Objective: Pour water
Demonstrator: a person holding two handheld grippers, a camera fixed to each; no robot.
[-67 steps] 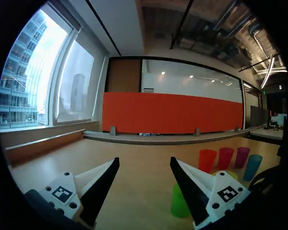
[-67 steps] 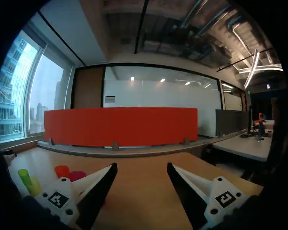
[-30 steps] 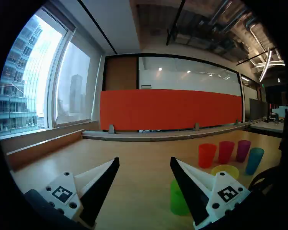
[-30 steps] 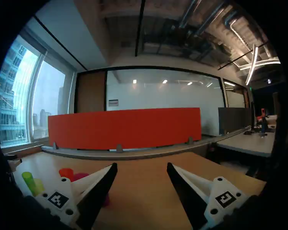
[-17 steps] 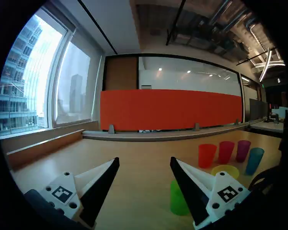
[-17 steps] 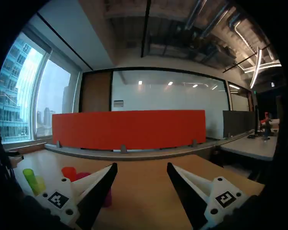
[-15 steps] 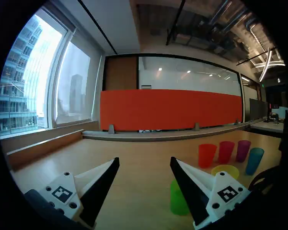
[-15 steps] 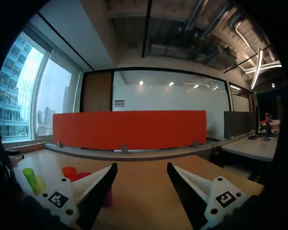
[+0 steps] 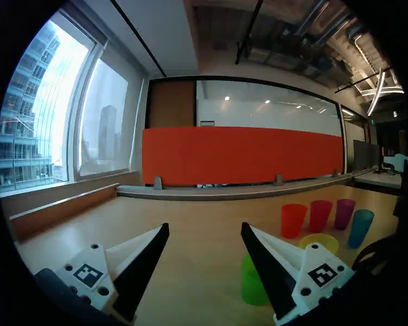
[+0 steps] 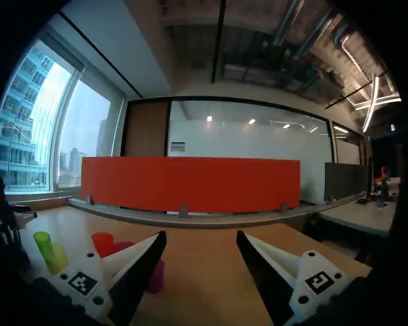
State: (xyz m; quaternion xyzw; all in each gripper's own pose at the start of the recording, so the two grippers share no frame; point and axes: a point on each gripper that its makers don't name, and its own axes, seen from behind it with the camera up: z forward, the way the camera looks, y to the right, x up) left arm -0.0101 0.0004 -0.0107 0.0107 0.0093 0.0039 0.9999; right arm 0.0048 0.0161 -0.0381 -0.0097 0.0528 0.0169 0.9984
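Note:
Several coloured plastic cups stand on a wooden table point(image 9: 204, 217). In the left gripper view a green cup point(image 9: 252, 282) sits low, partly behind the right finger, with a yellow cup point(image 9: 319, 241) beside it. Behind them stand an orange cup point(image 9: 294, 220), a pink cup point(image 9: 320, 215), a purple cup point(image 9: 344, 213) and a teal cup point(image 9: 360, 228). My left gripper point(image 9: 204, 229) is open and holds nothing. In the right gripper view the green cup point(image 10: 42, 243), yellow cup point(image 10: 57, 259), orange cup point(image 10: 102, 243) and a magenta cup point(image 10: 156, 276) sit at lower left. My right gripper point(image 10: 200, 236) is open over bare table, holding nothing.
A long orange partition point(image 9: 242, 157) runs along the table's far edge. Tall windows point(image 9: 41, 125) line the left side. A second desk point(image 10: 356, 212) with a gap before it lies to the right in the right gripper view.
The right gripper's view has swung left and nearer, so the cups sit farther right and larger in it. The left gripper has hardly moved. Both stay open.

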